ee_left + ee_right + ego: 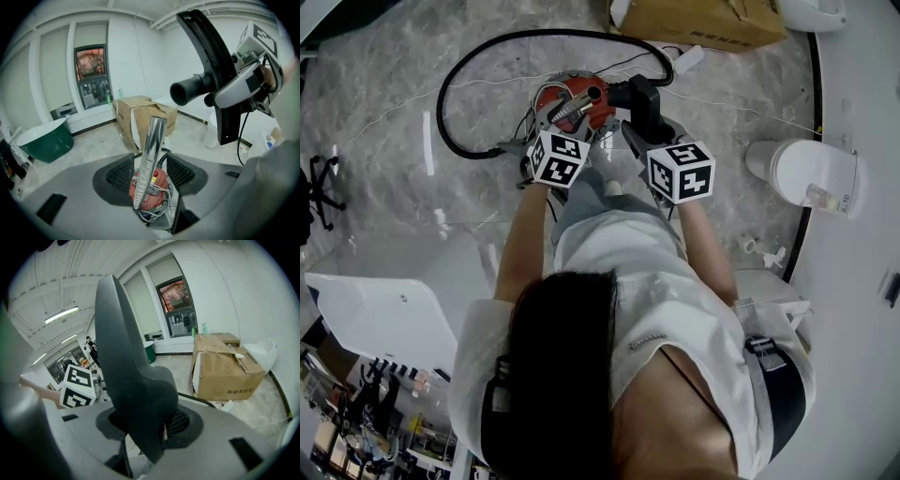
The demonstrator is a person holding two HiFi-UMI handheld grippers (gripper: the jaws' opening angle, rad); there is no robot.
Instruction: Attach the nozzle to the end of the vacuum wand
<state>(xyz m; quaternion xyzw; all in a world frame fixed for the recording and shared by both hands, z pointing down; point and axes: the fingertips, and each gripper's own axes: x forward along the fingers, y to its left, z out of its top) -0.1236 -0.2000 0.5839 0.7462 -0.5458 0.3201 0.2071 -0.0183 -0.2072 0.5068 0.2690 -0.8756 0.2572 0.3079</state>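
Observation:
A chrome vacuum wand [150,145] rises from the red vacuum body [152,192] and stands between the jaws of my left gripper [150,172]. The ribbed pads [119,173] stand off it on both sides, so this gripper is open. My right gripper [150,423] is shut on the black nozzle [133,380], which fills the space between its pads. In the left gripper view the nozzle's round socket [187,91] hangs above and to the right of the wand's top end, apart from it. In the head view both grippers hover over the vacuum body [579,97], the nozzle [639,98] at its right.
A black hose [455,89] loops on the marble floor left of the vacuum. A cardboard box [703,19] sits beyond it, with a white power strip [689,58] beside it. A white bin [806,173] stands at the right, a green tub [44,140] at the far left.

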